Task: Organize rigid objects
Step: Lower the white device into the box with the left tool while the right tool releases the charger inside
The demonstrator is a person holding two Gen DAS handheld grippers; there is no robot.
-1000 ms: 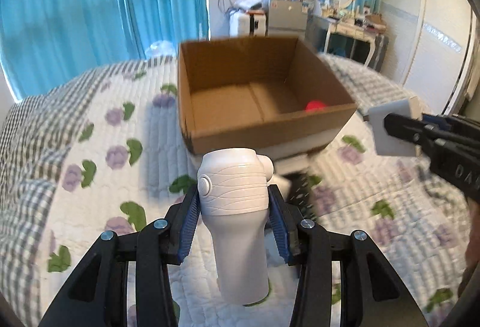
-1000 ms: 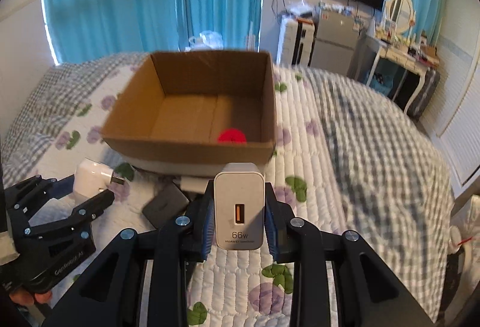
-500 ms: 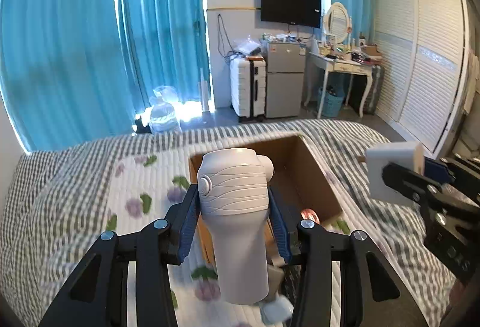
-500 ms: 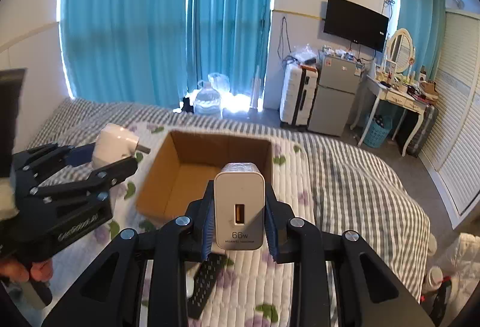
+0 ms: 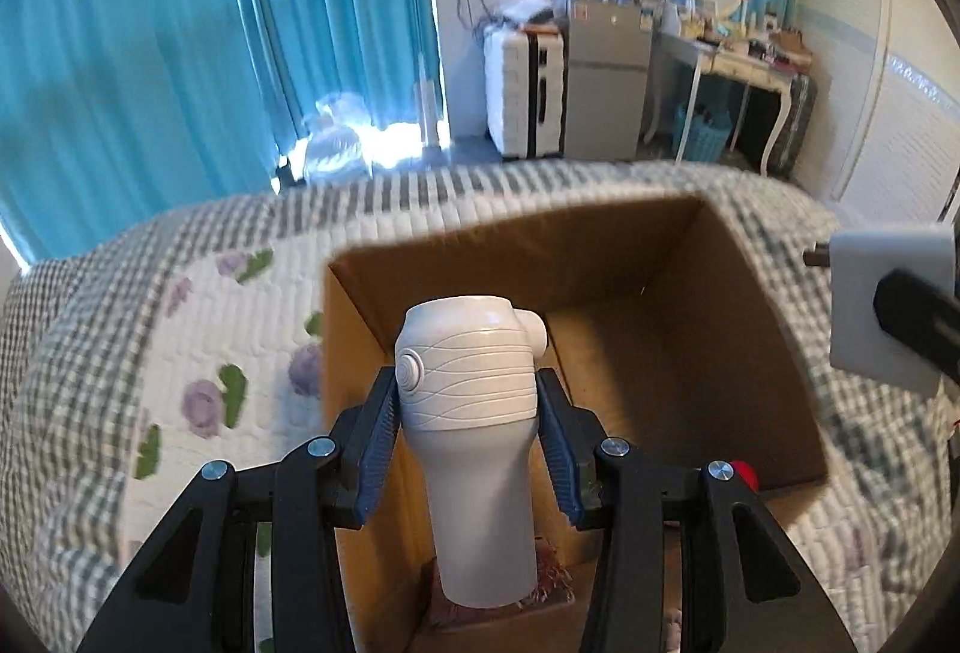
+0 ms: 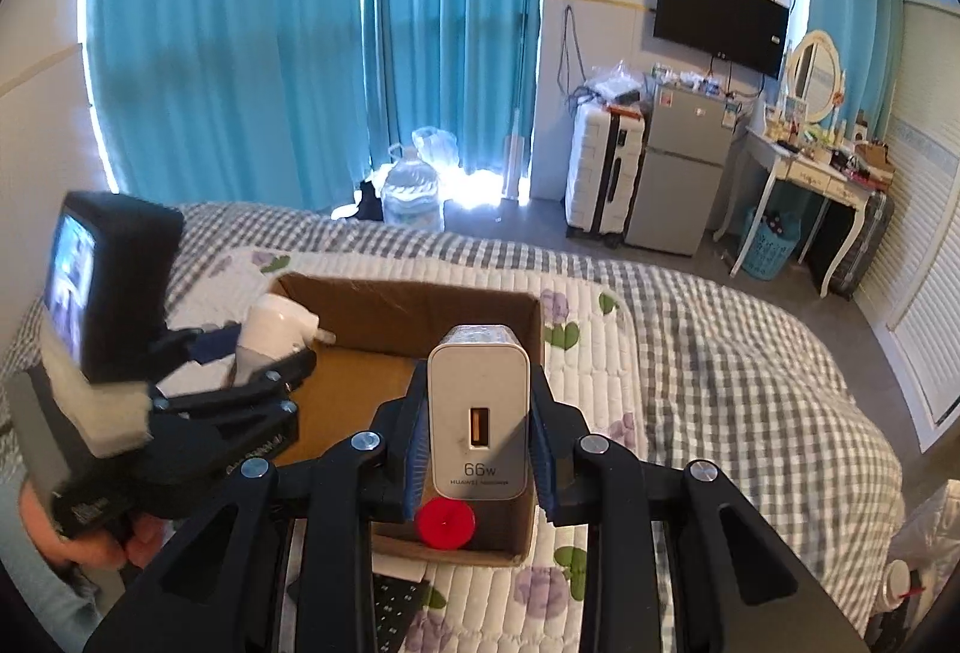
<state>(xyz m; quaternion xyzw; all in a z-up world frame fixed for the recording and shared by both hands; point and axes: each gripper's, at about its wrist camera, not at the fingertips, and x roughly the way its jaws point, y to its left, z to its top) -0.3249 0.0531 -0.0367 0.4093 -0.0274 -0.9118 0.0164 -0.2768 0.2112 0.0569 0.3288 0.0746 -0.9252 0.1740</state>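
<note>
Holding two devices (image 5: 474,401) (image 6: 478,413) over one box (image 5: 750,329)

One cardboard box (image 5: 600,257), two chargers (image 6: 477,413) (image 5: 468,383), one red cap (image 6: 446,523).

Both handheld grippers are matte black plastic linkages joined by round silver screws, their fingers (image 5: 377,449) lined with ribbed blue pads. The left gripper (image 6: 240,353), seen at nine o'clock from the right gripper (image 6: 477,452), carries a black camera block with a lit screen, white foam beneath, and faint white lettering.
</note>
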